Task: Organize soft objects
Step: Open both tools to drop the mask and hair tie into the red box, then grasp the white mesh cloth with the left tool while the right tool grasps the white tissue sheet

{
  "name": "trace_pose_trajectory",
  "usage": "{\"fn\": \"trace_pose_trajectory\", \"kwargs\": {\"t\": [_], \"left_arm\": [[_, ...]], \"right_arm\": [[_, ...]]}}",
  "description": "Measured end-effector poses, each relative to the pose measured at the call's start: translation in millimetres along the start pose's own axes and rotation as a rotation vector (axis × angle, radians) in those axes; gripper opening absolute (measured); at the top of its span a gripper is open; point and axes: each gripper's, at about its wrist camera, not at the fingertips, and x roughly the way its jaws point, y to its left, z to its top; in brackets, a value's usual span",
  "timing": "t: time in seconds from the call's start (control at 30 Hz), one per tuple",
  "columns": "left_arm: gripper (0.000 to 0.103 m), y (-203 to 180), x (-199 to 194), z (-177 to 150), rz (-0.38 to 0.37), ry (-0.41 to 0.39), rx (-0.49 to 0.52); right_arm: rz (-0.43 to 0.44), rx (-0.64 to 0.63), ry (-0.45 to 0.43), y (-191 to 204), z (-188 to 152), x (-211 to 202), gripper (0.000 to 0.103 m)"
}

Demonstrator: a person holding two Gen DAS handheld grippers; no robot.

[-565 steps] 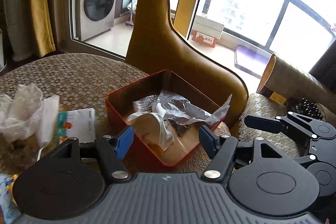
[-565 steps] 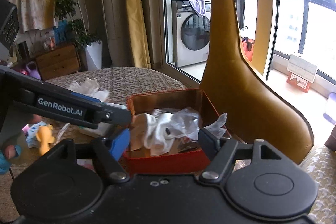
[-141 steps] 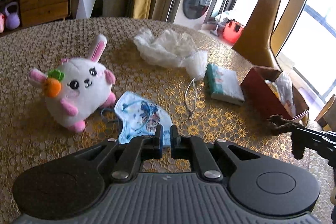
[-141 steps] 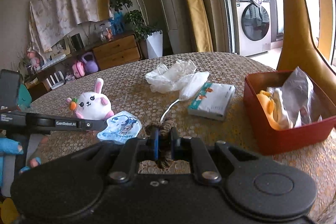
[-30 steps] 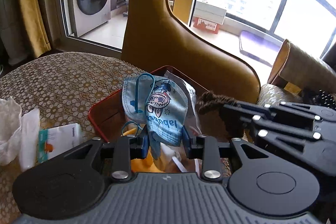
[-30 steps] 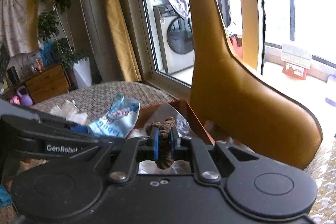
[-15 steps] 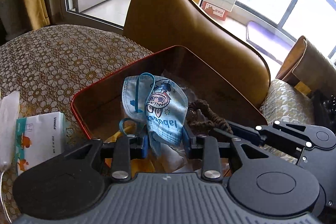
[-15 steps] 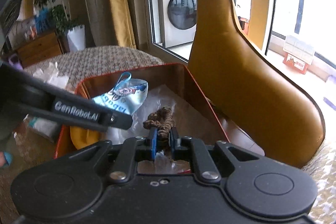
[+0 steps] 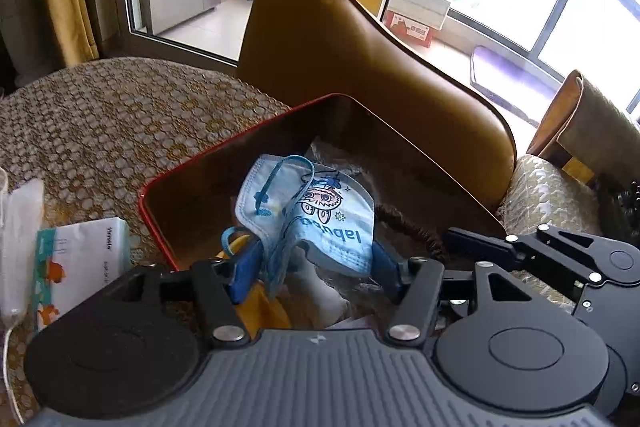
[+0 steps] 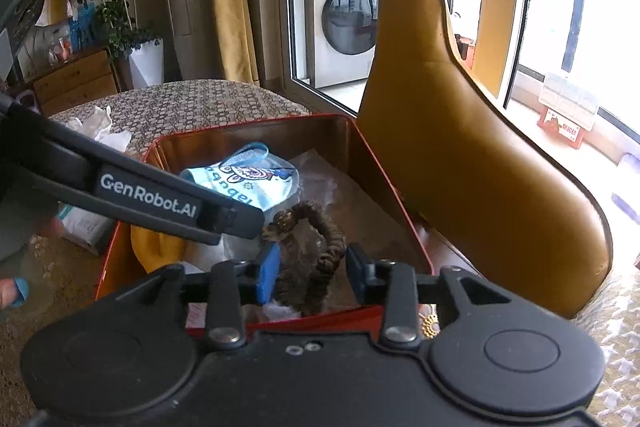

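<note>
Between the blue pads of the left gripper (image 9: 314,261), whose jaws have just been opening and now stand roughly half apart, lies a pale blue printed face mask (image 9: 316,217); its folded edge rests against the left pad, while the right pad stands clear of it, so the mask is no longer clamped. Directly under and ahead of these fingers sits the red box (image 9: 224,157), with the mask lying inside on crumpled clear plastic and a yellow soft item. To the gripper's right, the right gripper (image 9: 460,247) reaches into the same box. Its jaws, likewise just opened, stand partly apart (image 10: 312,275), and a brown braided hair tie (image 10: 316,259) lies loosely between them, near the left pad and free of the right. To the left gripper's left, outside the box, a tissue packet (image 9: 80,255) rests on the patterned tablecloth (image 9: 120,115). Beyond the box stands a tan leather chair back (image 9: 340,47).
</note>
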Motion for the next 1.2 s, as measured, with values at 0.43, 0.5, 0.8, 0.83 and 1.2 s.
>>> {"fn": "trace_pose_trajectory", "kwargs": {"t": [0.43, 0.5, 0.8, 0.83, 1.2], "left_arm": [[0.067, 7, -58, -9, -0.002, -0.075, -0.039], [0.067, 8, -71, -13, -0.004, -0.084, -0.038], [0.067, 22, -127, -36, 0.003, -0.129, -0.043], [0.068, 24, -134, -39, 0.005, -0.133, -0.044], [0.085, 65, -195, -67, -0.006, -0.16, -0.074]], "right_arm": [[0.005, 0.034, -0.049, 3, 1, -41, 0.061], [0.01, 0.032, -0.057, 6, 2, -52, 0.063], [0.073, 0.011, -0.073, 34, 3, -90, 0.079], [0.079, 0.006, -0.076, 39, 3, -94, 0.08], [0.173, -0.005, -0.074, 85, 10, -115, 0.091]]}}
